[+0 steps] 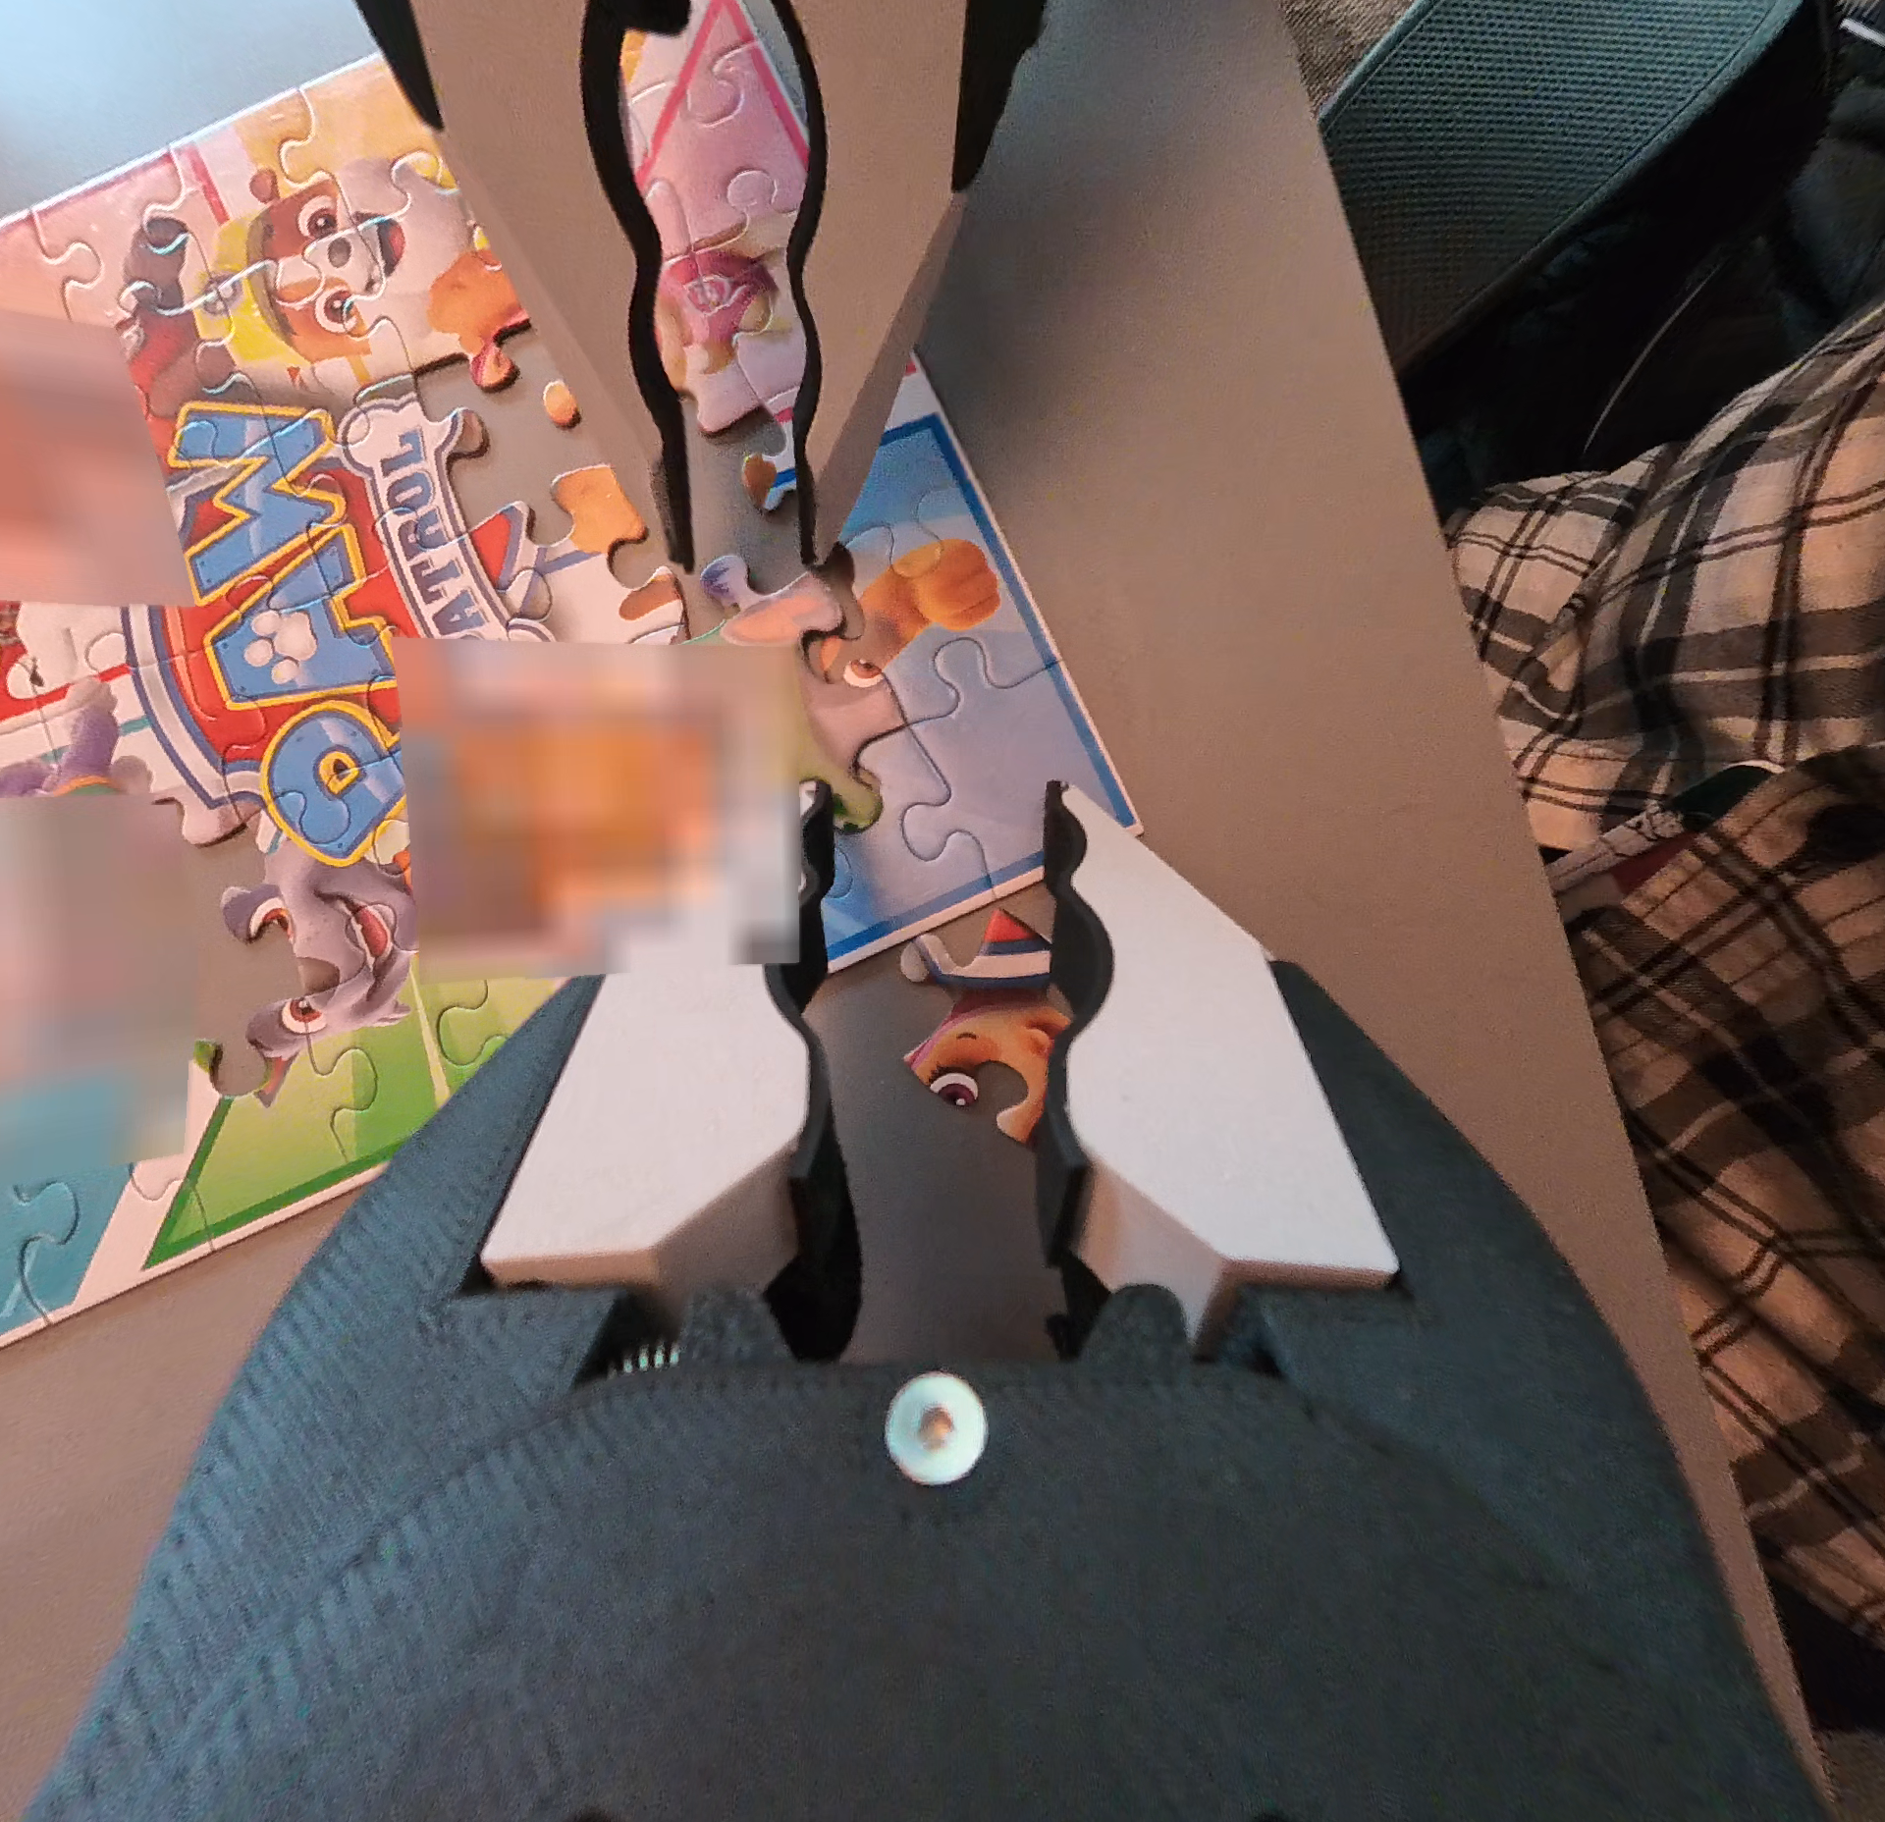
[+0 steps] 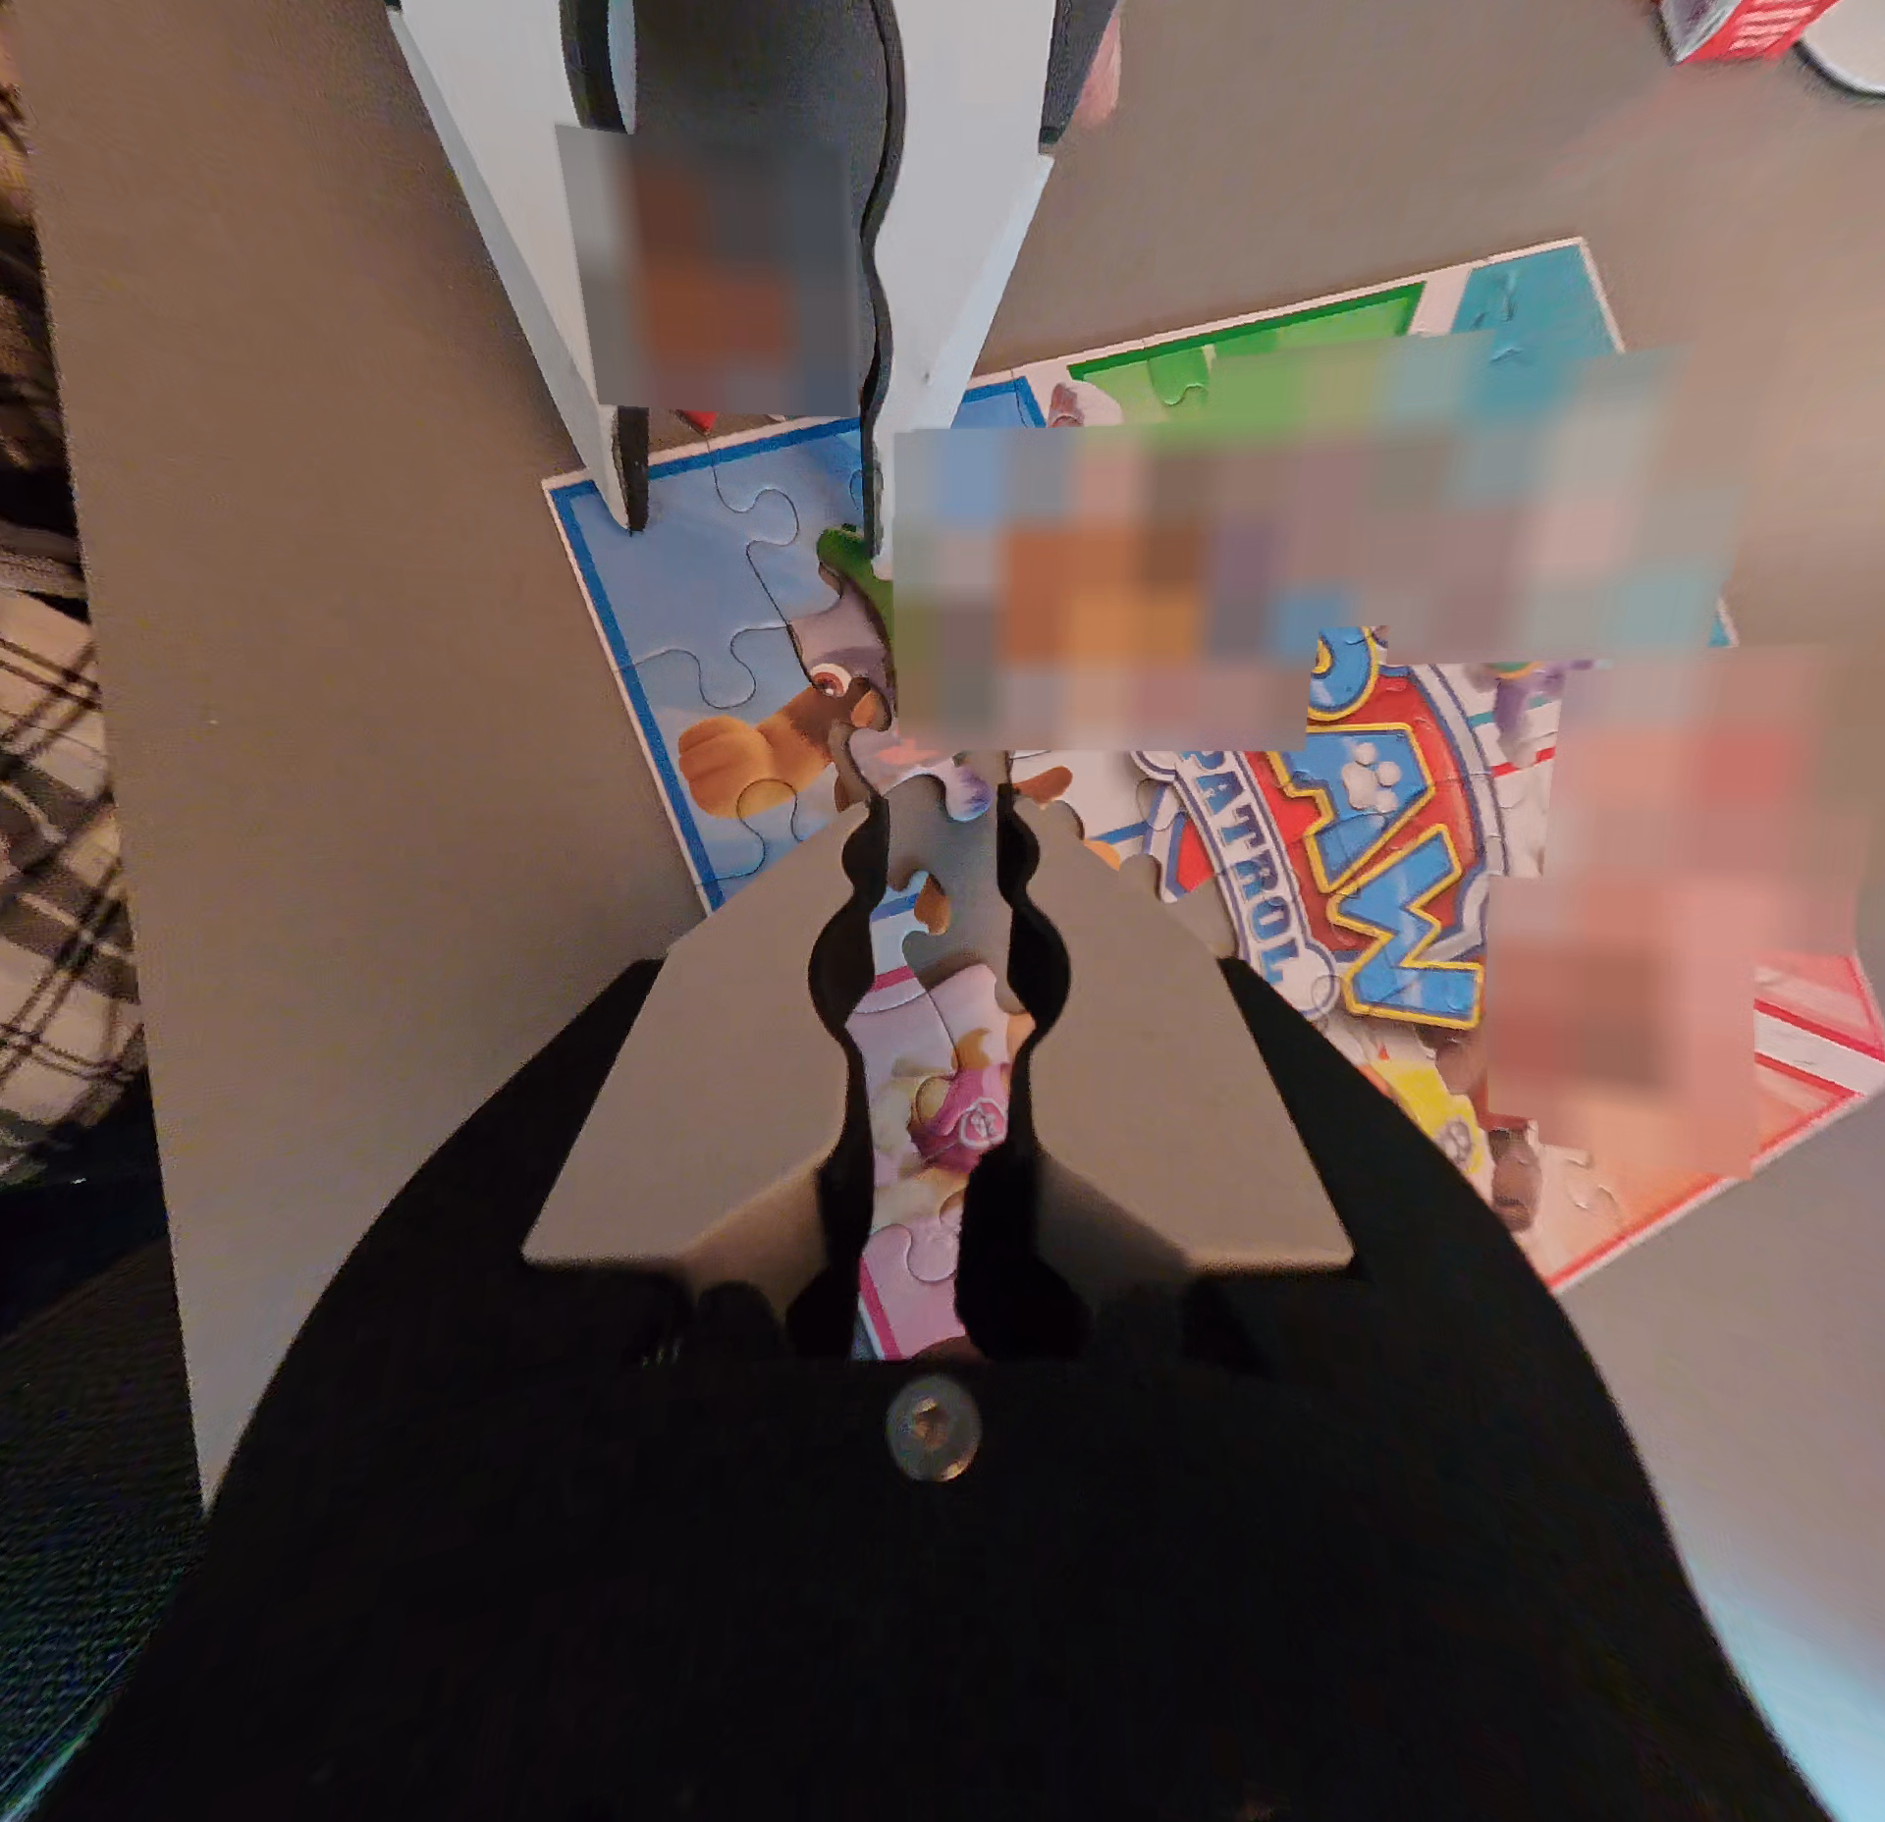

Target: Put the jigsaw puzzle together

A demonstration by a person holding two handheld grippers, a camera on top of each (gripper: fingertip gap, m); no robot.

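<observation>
The left gripper (image 1: 933, 804) hovers over the near edge of the puzzle (image 1: 979, 712), its fingers parted with nothing between them; its left fingertip (image 1: 816, 814) lies over the puzzle's blue corner, and its right fingertip (image 1: 1056, 804) is just past the puzzle's edge, above the grey table (image 1: 1173, 549). A loose piece (image 1: 984, 1039), showing an orange cartoon figure, lies on the table between the left gripper's fingers, just outside the puzzle's border. Directly ahead, the right gripper (image 1: 750, 559) points down from the opposite side, its tips at an unfilled gap in the middle of the puzzle. In the right wrist view, the right gripper (image 2: 938, 794) has its fingers a small way apart, tips beside a partly seated piece (image 2: 954, 784) at the gap's edge; whether they pinch it cannot be told. The assembled pink part of the puzzle (image 2: 949, 1110) shows between its fingers. Beyond the table's edge, to the left gripper's right, lies plaid cloth (image 1: 1683, 957).
</observation>
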